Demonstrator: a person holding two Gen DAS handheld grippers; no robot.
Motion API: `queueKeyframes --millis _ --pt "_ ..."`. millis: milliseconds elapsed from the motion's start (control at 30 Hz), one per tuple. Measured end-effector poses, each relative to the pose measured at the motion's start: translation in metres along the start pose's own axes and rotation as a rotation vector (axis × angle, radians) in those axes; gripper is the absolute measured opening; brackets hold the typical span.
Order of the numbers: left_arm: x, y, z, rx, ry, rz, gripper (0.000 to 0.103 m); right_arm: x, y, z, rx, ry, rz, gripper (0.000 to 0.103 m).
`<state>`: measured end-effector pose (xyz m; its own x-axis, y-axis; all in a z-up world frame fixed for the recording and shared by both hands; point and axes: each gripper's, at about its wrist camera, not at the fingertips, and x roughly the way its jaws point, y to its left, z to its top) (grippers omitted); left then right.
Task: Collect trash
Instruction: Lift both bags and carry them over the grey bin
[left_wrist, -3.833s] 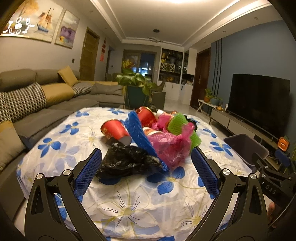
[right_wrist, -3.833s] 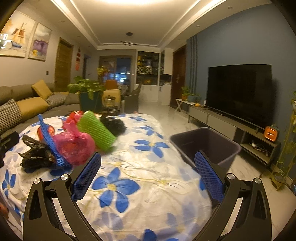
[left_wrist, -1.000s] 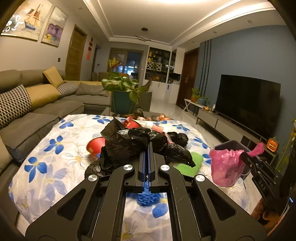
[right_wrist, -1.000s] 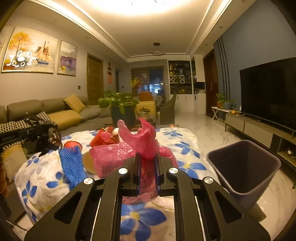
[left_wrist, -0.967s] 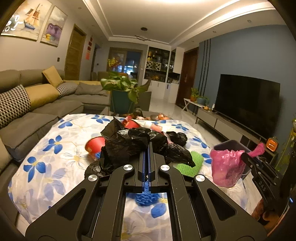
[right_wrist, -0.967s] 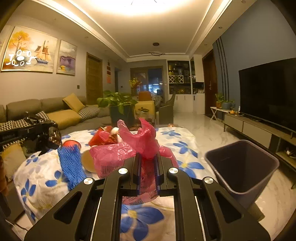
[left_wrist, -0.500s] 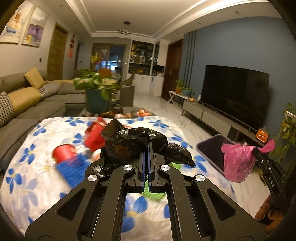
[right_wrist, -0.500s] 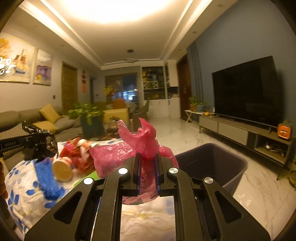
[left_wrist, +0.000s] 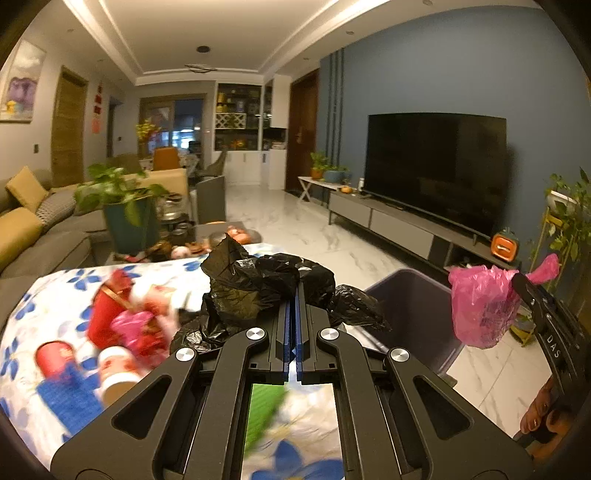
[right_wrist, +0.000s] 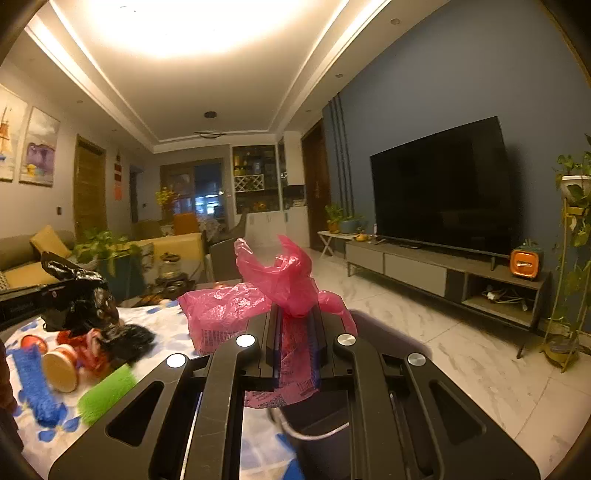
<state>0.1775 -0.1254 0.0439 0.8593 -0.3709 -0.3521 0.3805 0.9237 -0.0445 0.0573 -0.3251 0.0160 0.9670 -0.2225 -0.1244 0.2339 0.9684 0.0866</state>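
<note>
Left gripper (left_wrist: 291, 295): clamped on black plastic bag (left_wrist: 255, 284), above counter (left_wrist: 55, 295) edge beside grey bin (left_wrist: 413, 314). Right gripper (right_wrist: 295, 314): clamped on pink plastic bag (right_wrist: 229, 314), over bin (right_wrist: 388, 339).

Advice: centre each bag over bin mouth before release; loose film may snag rim.

Left view alone shows bin interior; right view, green mesh sleeve (right_wrist: 107, 391).

The left gripper (left_wrist: 291, 314) has its jaws pressed together, pinching a black bag (left_wrist: 255, 288) and holding it raised. The right gripper (right_wrist: 295, 325) is likewise clamped, on a pink bag (right_wrist: 280, 291), lifted to the right of the left one. A hand (left_wrist: 543, 424) grips the right gripper's handle from below.
</note>
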Motion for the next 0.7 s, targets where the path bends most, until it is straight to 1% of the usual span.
queueKeyframes --millis 167,333,500,700 --pt "0.034 -0.027 0.005 0.012 0.01 -0.046 0.001 0.014 -0.012 0.0 0.013 0.0 -0.043 0.013" --pt "0.071 -0.053 0.007 0.036 0.014 -0.073 0.001 0.024 -0.018 -0.002 0.004 -0.015 -0.078 0.013" --pt "0.096 -0.074 0.005 0.049 0.019 -0.099 0.001 0.036 -0.02 -0.004 0.003 -0.009 -0.1 0.013" --pt "0.116 -0.092 0.001 0.051 0.027 -0.134 0.001 0.049 -0.024 -0.006 0.021 -0.002 -0.131 0.013"
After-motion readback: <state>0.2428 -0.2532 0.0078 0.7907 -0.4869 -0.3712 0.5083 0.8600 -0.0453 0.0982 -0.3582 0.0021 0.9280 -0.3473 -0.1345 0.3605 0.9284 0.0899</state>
